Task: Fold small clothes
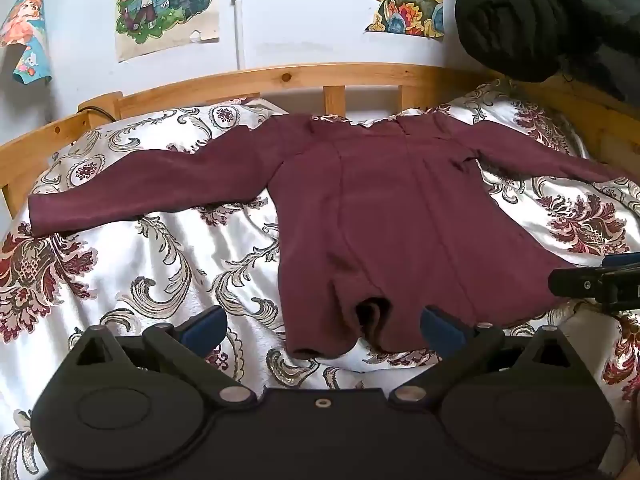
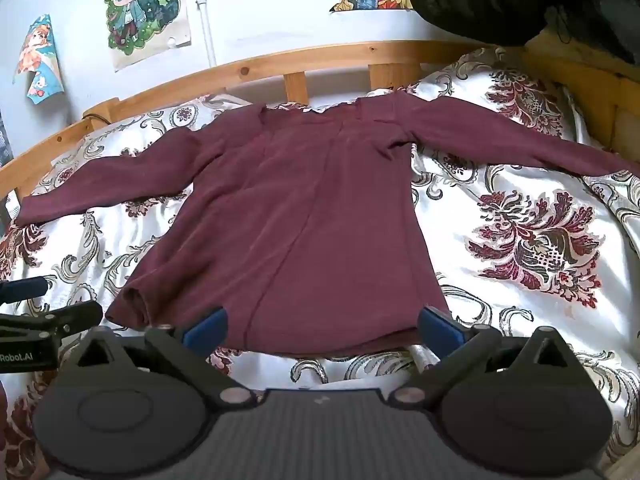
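Maroon top (image 1: 372, 216): spread flat on the floral bedspread (image 1: 152, 264), sleeves out to both sides, hem nearest.
Left gripper (image 1: 322, 326): jaws spread wide, above the hem's left corner, pinching nothing.
Right gripper (image 2: 322, 326): jaws spread wide, straddling the hem's right part, nothing pinched.

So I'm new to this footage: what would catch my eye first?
A maroon long-sleeved top lies flat in the middle of a flowery bedspread, sleeves stretched out to both sides. Bright cartoon posters hang on the wall behind the wooden bed rail. Both grippers, left and right, are wide open at the hem.
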{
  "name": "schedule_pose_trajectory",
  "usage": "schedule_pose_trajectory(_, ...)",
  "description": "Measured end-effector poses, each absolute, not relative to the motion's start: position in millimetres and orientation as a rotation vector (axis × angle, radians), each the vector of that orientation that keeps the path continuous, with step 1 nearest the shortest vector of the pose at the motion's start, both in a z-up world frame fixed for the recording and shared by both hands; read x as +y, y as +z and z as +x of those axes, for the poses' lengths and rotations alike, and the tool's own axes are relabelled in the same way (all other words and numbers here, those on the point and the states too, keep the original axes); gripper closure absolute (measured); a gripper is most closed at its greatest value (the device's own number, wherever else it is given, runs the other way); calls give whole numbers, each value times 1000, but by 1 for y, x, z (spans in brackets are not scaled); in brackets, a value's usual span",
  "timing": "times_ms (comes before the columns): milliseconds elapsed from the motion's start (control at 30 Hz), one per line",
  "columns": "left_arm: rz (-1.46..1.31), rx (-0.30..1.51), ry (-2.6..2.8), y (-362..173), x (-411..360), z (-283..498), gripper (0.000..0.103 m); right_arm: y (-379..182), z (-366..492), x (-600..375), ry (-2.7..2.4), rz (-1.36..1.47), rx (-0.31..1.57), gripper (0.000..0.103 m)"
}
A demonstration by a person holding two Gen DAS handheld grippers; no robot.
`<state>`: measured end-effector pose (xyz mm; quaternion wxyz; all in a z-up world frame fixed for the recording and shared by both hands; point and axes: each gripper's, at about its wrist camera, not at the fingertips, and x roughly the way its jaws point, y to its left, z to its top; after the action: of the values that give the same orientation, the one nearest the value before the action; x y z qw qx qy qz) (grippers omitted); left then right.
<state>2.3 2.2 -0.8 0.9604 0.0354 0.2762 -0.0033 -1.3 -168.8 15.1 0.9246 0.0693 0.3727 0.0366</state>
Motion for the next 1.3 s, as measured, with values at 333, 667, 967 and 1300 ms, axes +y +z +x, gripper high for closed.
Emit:
schedule_pose_trajectory(333,71,560,-4,-2,4,2,1,14,-2,-169,75,144,763,0)
schedule_pose_trajectory(667,71,561,-3,-2,4,2,1,14,-1,-170,75,144,762,0)
schedule_pose_trajectory(967,71,563,0,-4,4,2,1,14,-1,-170,76,144,762,0)
schedule_pose_trajectory(1300,71,563,1,-4,4,2,1,14,-1,-170,76,145,762,0)
